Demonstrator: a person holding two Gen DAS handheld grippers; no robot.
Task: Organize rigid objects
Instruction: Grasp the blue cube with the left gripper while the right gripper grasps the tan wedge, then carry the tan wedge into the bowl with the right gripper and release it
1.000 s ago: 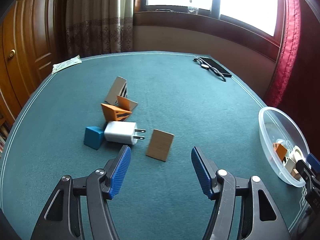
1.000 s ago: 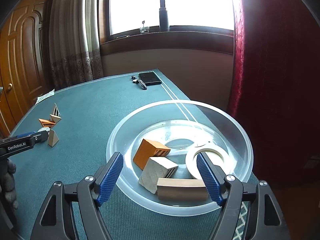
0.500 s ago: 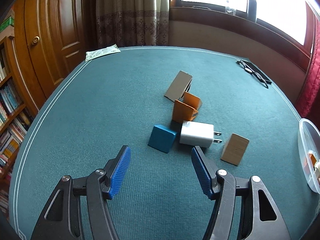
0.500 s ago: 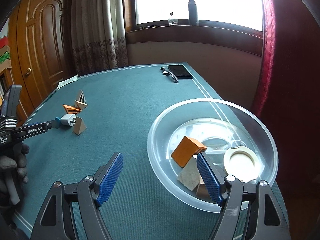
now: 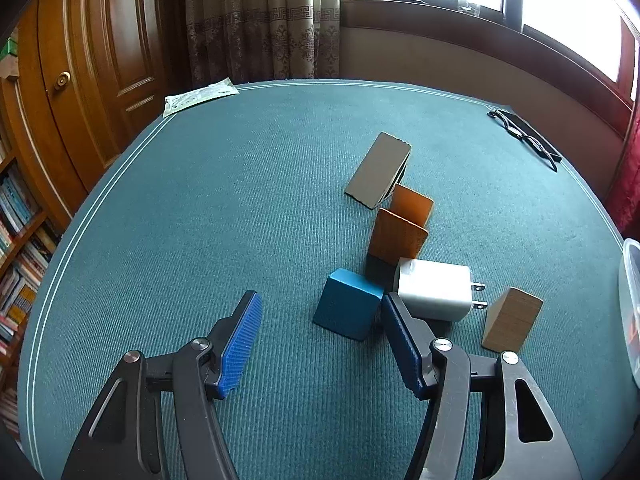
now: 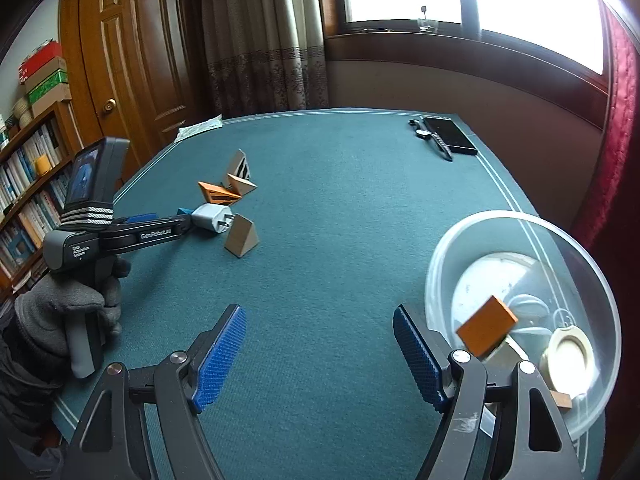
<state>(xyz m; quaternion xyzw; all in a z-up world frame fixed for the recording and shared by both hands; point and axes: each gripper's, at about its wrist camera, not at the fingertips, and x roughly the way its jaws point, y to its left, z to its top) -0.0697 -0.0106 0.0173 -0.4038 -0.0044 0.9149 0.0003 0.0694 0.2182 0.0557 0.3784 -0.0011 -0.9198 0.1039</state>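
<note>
Step in hand: the left gripper (image 5: pixel 320 346) was lining up on the blue block (image 5: pixel 347 307), judged the next piece to collect; the block sat partly between the fingers, up against the right-hand pad, with the other pad well clear.
Left fingers: spread but closing, pressing on nothing.
Right fingers: the right gripper (image 6: pixel 318 354) was spread wide over bare tabletop (image 6: pixel 340 240), holding nothing.
Landmark: white charger (image 5: pixel 434 290), lying on its side, prongs pointing away from the blue block.
Blue block: touching or just beside the charger, on its plugless side.
Tan wedge (image 5: pixel 510 325): just beside the charger's prongs.
Orange pieces (image 5: pixel 398 240): just behind the charger, two of them, one behind the other.
Grey-brown wedge (image 5: pixel 378 174): farther behind the charger, past the orange pieces.
Clear bowl (image 6: pixel 460 240): well apart from the charger, beside the right gripper; it already held an orange block (image 6: pixel 486 326), a roll of tape (image 6: pixel 568 360) and other pieces.
Next move, as judged: shift the left gripper so the block centres between the pads without nudging the charger, pinch, lift, carry to the bowl.
Writing: "GenRobot.AI" along the left gripper's arm; a smaller label on its body was too small to read surely.
</note>
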